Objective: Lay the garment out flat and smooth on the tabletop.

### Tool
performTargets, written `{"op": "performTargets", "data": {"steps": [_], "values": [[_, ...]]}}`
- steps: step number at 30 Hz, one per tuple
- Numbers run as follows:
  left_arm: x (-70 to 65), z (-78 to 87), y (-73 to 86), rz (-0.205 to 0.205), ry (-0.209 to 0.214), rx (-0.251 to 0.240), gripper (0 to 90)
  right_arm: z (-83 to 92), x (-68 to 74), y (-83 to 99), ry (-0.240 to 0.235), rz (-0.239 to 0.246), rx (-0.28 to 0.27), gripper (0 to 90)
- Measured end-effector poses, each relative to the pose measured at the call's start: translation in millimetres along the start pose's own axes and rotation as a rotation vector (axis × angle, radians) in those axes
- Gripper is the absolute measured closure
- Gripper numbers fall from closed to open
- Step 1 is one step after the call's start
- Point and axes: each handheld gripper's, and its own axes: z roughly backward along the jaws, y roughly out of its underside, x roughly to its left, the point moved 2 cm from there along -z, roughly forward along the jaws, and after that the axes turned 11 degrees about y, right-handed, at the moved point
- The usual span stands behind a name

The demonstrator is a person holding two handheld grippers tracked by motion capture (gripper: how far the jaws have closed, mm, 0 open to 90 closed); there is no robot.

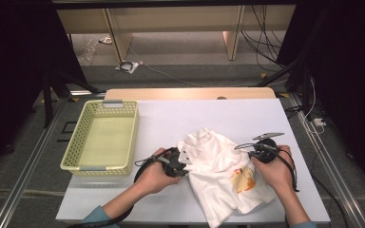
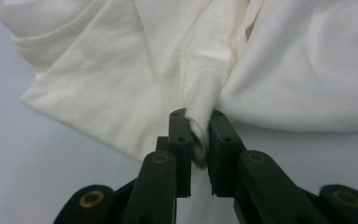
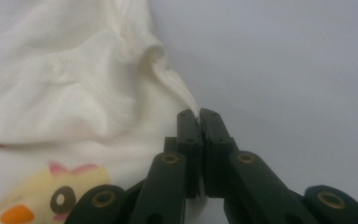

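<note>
White T-shirt (image 1: 221, 171) lying crumpled on the white worktop (image 1: 180, 118) at the 5 o'clock side, left gripper (image 2: 199, 135) pinching a bunched fold in its jaws, right gripper (image 3: 198, 122) clamping a thin edge at the shirt's 3 o'clock side, green basket (image 1: 78, 142) sitting at 9 o'clock.

Table (image 1: 171, 121): white top, pale wooden edge showing along the far side
Floor (image 1: 195, 76): grey, with loose cables (image 1: 261, 45) trailing across at the right
Furniture: light wooden bench or shelf legs (image 1: 119, 40) behind the table
Sides: black drapes (image 1: 347, 61) left and right, metal rails (image 1: 21, 180) flanking the table
Light: bright overhead, dark at the edges
</note>
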Motion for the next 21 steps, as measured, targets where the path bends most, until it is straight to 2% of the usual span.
{"op": "performTargets", "data": {"steps": [2,3,5,7,9,10,11,13,17,18,20,21], "values": [[1.0,-1.2,-2.3,0.000,0.000,-0.003,81.0,6.4,-8.1,6.6,0.023,-0.026,0.009,88.1],[1.4,-5.2,-6.8,0.009,-0.001,-0.025,80.8,8.9,-11.2,10.7,0.033,-0.035,0.022,88.0],[2.1,-8.1,-10.7,-0.005,-0.008,-0.020,80.3,13.6,-14.5,18.8,0.052,-0.043,0.051,88.0],[1.7,-10.0,-12.3,-0.002,-0.010,-0.026,79.8,16.9,-16.1,25.9,0.064,-0.047,0.063,87.9],[1.3,-11.2,-14.1,-0.015,-0.015,-0.017,78.7,17.4,-16.2,32.3,0.039,-0.030,0.100,87.1],[1.0,-11.2,-14.3,-0.018,-0.017,-0.018,78.7,17.4,-16.2,32.3,0.039,-0.030,0.100,87.1],[1.3,-9.0,-13.2,-0.015,-0.028,-0.023,75.2,16.4,-16.2,36.8,0.008,-0.016,0.100,82.0],[0.2,-4.3,-10.6,-0.009,-0.046,-0.038,69.4,17.9,-16.8,39.2,-0.011,-0.017,0.081,73.5],[-3.5,6.1,-4.0,-0.004,-0.050,-0.050,63.0,28.4,-21.9,43.3,-0.008,-0.041,0.048,71.1],[-7.8,11.8,0.6,-0.003,-0.042,-0.052,62.8,36.1,-23.9,48.8,-0.009,-0.053,0.053,70.8],[-11.0,13.8,2.7,0.001,-0.026,-0.055,62.4,38.7,-23.9,52.6,-0.014,-0.049,0.067,70.7],[-19.6,15.3,6.2,0.003,0.019,-0.055,62.7,42.1,-22.2,61.8,-0.028,-0.037,0.092,70.7]]}}
